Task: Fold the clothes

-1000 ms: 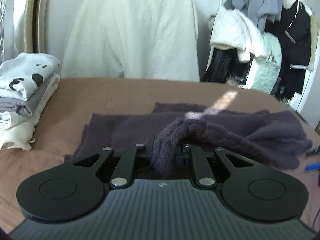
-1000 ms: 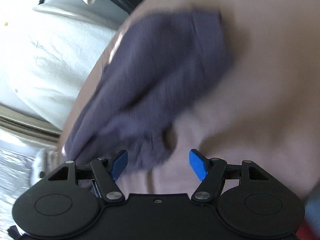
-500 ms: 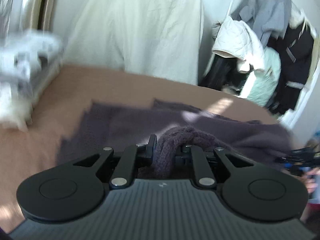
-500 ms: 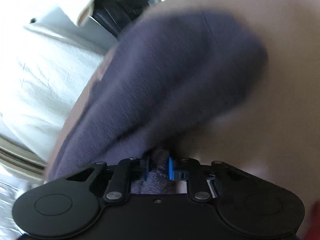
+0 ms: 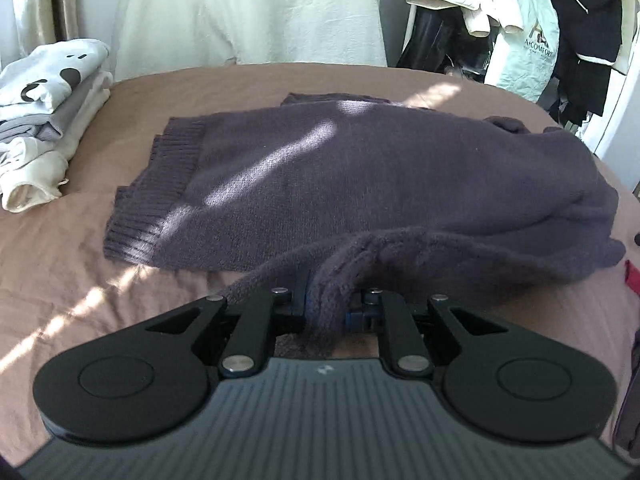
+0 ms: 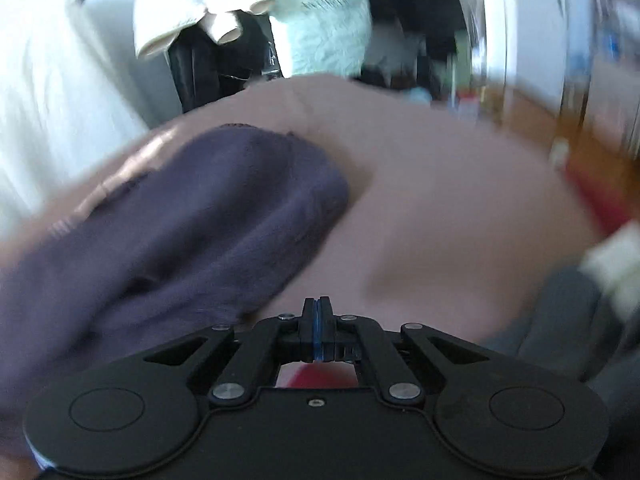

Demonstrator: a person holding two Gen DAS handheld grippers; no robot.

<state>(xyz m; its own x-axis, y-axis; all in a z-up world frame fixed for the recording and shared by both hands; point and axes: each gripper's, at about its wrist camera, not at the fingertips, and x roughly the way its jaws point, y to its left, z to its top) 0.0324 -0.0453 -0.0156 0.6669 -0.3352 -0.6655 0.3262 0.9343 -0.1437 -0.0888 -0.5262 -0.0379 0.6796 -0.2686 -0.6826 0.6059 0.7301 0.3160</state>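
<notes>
Directly ahead of the left gripper [image 5: 326, 308], a purple sweater [image 5: 360, 184] lies spread across a brown bedsheet [image 5: 68, 248]. Its ribbed hem points to the far left; its bulk runs off to the right. The left gripper is clamped on a bunched fold of the knit at the sweater's near edge, and the cloth rises from the bed into the jaws and hangs down between them. Sunlight falls in streaks across the knit and the sheet.

Far left of that gripper, a stack [image 5: 44, 112] of folded pale clothes sits on the bed, well apart from the sweater. Beyond the bed hangs a cream cloth [image 5: 256, 16]; to the far right, coats [image 5: 560, 24] hang on a rack.

The right gripper [image 6: 318, 330] has its jaws pressed together with nothing seen between them. It stands just beside the sweater [image 6: 180, 232], which lies to its left on the sheet [image 6: 440, 200]; the right wrist view is blurred, so contact with the knit cannot be judged.
</notes>
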